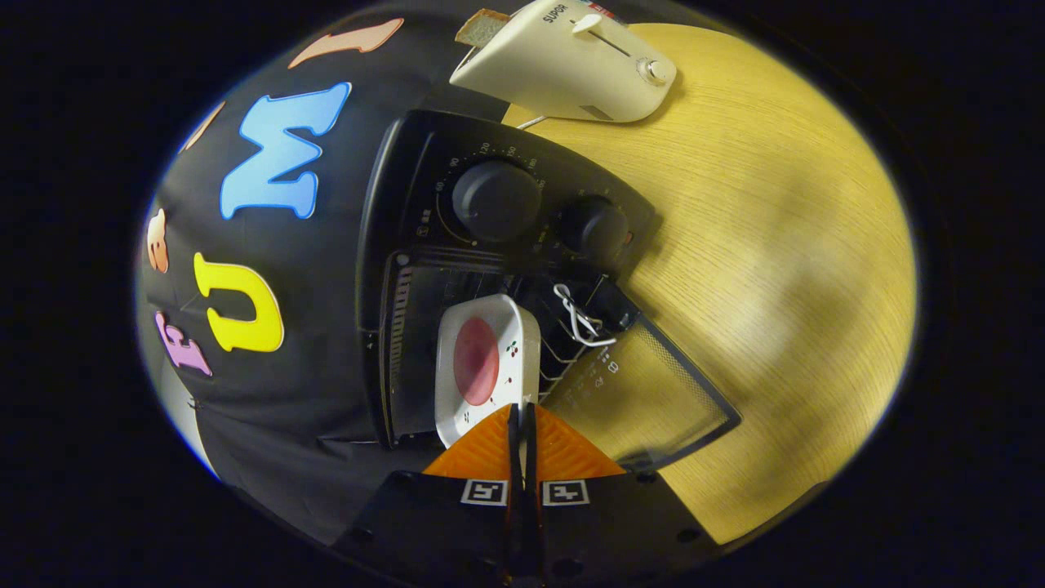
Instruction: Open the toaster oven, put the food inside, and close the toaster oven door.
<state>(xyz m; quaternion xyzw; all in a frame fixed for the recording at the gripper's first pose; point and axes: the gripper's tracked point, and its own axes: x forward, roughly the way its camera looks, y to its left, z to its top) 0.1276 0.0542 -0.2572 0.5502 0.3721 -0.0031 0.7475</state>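
Jaws pinch the plate [487, 363] rim; push it straight toward 12 o'clock, deep into the oven [424, 269], staying level.

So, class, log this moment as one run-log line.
door: open | plate: with food, partly inside toaster oven | gripper: shut on plate rim | toaster: beyond, on table

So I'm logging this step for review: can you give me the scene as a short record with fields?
oven: black toaster oven, glass door open
food: white square plate with a round pink slice, partly inside the oven on the wire rack
gripper: orange-fingered gripper, fingers nearly shut on the plate's near edge
surface: light wooden table
nearby: cream pop-up toaster holding a bread slice, beyond the oven
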